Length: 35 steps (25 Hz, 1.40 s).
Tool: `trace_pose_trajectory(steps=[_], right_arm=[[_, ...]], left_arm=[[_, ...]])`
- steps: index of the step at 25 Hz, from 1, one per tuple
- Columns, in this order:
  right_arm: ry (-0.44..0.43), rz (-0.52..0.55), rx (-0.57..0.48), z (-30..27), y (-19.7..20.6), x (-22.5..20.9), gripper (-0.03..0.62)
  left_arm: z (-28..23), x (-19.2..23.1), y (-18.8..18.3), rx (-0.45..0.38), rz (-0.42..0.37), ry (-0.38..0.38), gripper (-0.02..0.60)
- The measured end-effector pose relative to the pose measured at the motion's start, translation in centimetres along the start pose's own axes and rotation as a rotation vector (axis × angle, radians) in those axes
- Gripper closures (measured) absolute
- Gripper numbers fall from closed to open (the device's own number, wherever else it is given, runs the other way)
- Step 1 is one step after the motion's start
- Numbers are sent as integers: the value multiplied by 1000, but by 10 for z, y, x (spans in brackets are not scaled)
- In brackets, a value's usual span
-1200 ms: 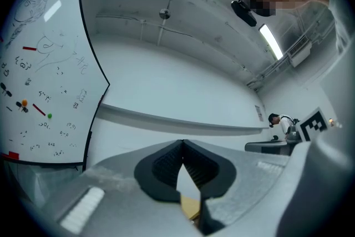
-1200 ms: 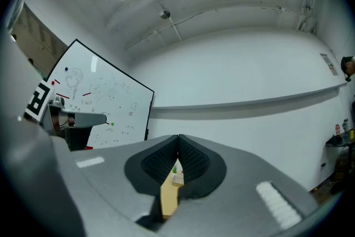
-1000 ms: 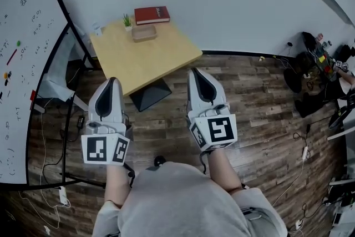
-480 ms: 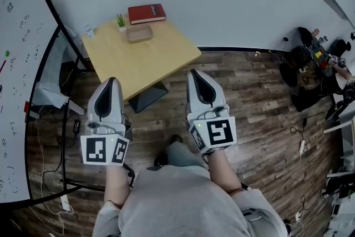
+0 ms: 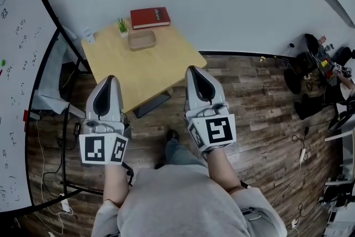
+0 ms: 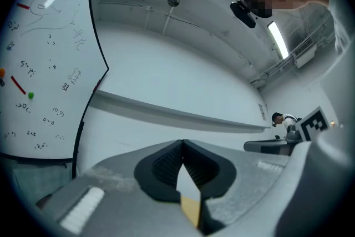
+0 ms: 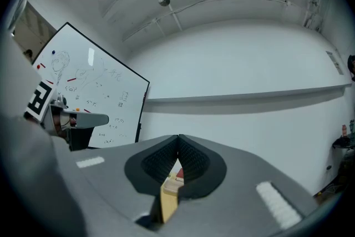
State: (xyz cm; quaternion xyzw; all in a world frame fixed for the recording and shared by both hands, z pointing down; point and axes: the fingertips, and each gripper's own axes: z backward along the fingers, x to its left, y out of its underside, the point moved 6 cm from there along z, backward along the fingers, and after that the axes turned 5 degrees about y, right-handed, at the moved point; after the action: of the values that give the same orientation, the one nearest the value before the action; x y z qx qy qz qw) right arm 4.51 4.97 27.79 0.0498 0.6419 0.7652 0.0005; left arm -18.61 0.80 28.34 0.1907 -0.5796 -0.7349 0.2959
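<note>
Because the person stands well back from the wooden table, both tongs hang in the air over the plank floor. They are side by side in front of the body, tips pointing at the table. The left gripper has its jaws pressed together at the tips with nothing between them. Only a bit of the table shows through the small gap lower down. The right gripper is the same: jaws closed tip to tip, holding nothing. Neither one touches anything.

The nearest things sit on the far part of the table, well apart from both grippers. A red book lies at the far edge by the white wall. A green plant stands just left of it, and a brown tray lies just in front of them. They are bunched at the wall side, likely so they cannot get knocked off. A whiteboard stands on the left.
</note>
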Motion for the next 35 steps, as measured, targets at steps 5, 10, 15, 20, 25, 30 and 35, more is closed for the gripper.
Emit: trace_pose_trajectory(steps=[5,10,15,20,25,30,35], right_arm=[[-18,-4,-14,-42,2,-20,592],[-46,-19,-17,-82,7,-37,592],[-84,-31,-31,-116,12,-52,592],[-120,-40,-56,-146,15,-72,592],[-162,-64,-132,-171,13,-91,592],[-196,-62,-127,-192,19,-105,592],[-218,-96,-76,-209,34,-107,592]], left_arm=[[-40,13,6,-3,-3,-18,577],[-75,25,12,-1,-13,-42,576],[-106,34,15,-9,-25,-72,577],[-138,38,21,-12,-40,-93,577],[-164,40,24,-37,-54,-116,577],[-180,38,26,-43,-113,-149,577],[-187,46,32,-20,-130,-183,577]])
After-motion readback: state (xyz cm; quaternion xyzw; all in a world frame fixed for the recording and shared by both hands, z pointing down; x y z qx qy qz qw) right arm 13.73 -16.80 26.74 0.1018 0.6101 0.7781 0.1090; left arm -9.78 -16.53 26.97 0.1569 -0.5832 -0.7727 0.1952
